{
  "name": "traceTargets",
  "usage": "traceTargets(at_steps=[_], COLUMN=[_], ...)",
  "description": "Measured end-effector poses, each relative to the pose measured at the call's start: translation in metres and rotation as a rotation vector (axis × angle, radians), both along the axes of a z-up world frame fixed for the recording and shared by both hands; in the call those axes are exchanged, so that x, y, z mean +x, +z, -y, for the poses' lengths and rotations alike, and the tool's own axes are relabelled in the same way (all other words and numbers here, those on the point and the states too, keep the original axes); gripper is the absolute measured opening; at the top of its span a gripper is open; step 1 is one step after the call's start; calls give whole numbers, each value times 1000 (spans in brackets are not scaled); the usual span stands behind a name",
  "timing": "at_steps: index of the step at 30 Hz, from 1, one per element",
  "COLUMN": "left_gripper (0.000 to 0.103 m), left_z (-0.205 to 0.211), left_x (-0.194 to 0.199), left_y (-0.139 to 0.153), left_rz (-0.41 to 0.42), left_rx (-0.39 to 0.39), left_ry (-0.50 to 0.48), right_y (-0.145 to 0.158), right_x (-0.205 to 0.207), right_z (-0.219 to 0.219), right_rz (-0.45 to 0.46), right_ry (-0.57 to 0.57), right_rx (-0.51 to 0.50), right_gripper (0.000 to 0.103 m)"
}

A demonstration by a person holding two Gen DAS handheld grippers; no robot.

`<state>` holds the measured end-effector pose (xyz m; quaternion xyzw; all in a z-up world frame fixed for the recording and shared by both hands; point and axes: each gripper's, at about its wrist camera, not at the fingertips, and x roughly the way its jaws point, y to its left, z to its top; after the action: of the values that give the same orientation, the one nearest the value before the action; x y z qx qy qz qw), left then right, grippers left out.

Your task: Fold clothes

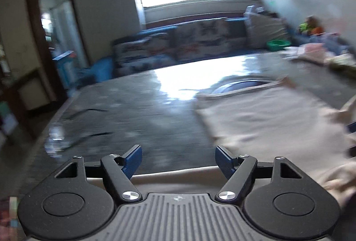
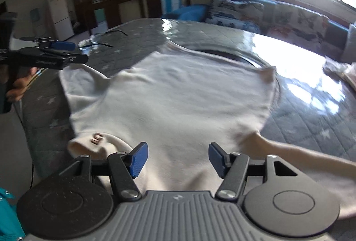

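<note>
Lying flat under the spread right gripper, the white shirt; left gripper spread beside it.

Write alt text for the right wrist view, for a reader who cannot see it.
A cream garment lies spread on a grey quilted surface, with the right gripper open just above its near edge. At far left a hand holds the left gripper beside the garment; a sofa sits under a bright window.
</note>
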<state>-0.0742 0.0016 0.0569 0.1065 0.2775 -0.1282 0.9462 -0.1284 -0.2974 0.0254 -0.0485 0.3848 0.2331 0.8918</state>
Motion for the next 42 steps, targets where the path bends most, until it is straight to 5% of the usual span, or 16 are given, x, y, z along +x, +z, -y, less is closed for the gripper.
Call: traceTargets(at_steps=[10,26,31,42], left_gripper=[75,75,75,76], left_z=[64,137,156,164], left_x=[-11,-45,-59,-69], left_y=[-21,-30,-44,-51], left_rz=[-90,-103,-124,-142], left_rx=[-67,-51,-9,22], left_ry=[-166,-394,-475,-518], right_y=[0,3,-9,6], right_x=[-20,-29,-36,-14], right_z=[19,55,62,113], right_rz=[-10,2,-2,30], right_ry=[-47,-186,-190,-363], right_rx=[7,2,-70,-46], right_gripper=[60,52,51,52])
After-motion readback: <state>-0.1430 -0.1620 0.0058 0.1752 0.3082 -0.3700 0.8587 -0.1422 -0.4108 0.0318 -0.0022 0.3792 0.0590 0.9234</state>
